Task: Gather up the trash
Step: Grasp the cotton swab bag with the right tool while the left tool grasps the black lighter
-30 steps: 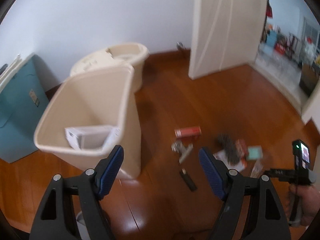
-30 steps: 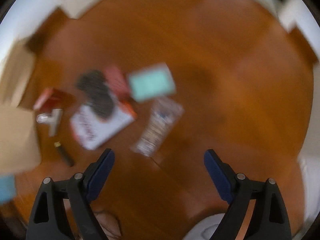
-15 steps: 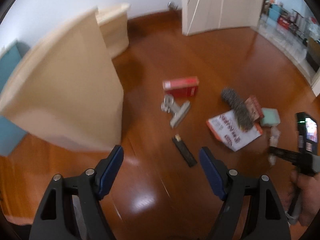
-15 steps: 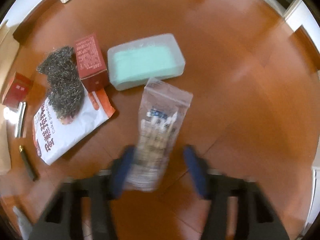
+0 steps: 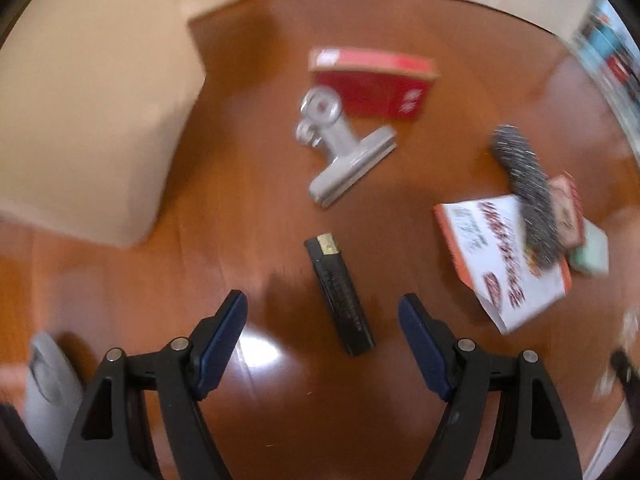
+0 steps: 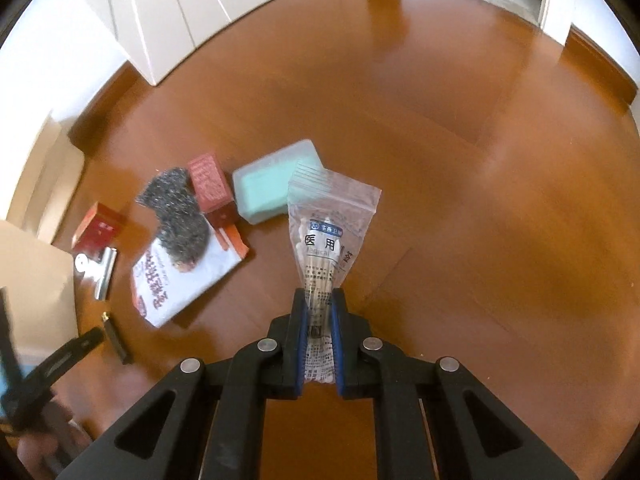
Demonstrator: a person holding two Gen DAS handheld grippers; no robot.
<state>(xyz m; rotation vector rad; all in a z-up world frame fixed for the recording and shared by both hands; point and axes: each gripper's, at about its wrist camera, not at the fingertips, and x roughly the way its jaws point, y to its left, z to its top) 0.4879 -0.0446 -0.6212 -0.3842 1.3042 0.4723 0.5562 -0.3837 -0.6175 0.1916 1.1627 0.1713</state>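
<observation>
Right hand-held gripper (image 6: 320,304): jaws have just closed and are now clamped on the lower end of a clear zip bag of cotton swabs (image 6: 326,232); the bag fans out ahead of the fingers, above the wooden floor (image 6: 480,200).
Left hand-held gripper (image 5: 322,316): jaws wide apart, gripping nothing, pointing steeply down at the floor.
Black lighter (image 5: 339,294): on the floor between the left fingers, just ahead of their tips, untouched.
Metal clip (image 5: 344,152): beyond the lighter, with a red box (image 5: 372,82) just past it.
Other litter: white packet (image 6: 184,276) under a steel wool scourer (image 6: 176,216), small red carton (image 6: 210,182), mint-green sponge (image 6: 272,182), all ahead-left of the right hand-held gripper.
Beige bin (image 5: 88,112): ahead-left of the left hand-held gripper, cut off by the edge.
Hard to make out: left view is motion-blurred; packet print unreadable.
</observation>
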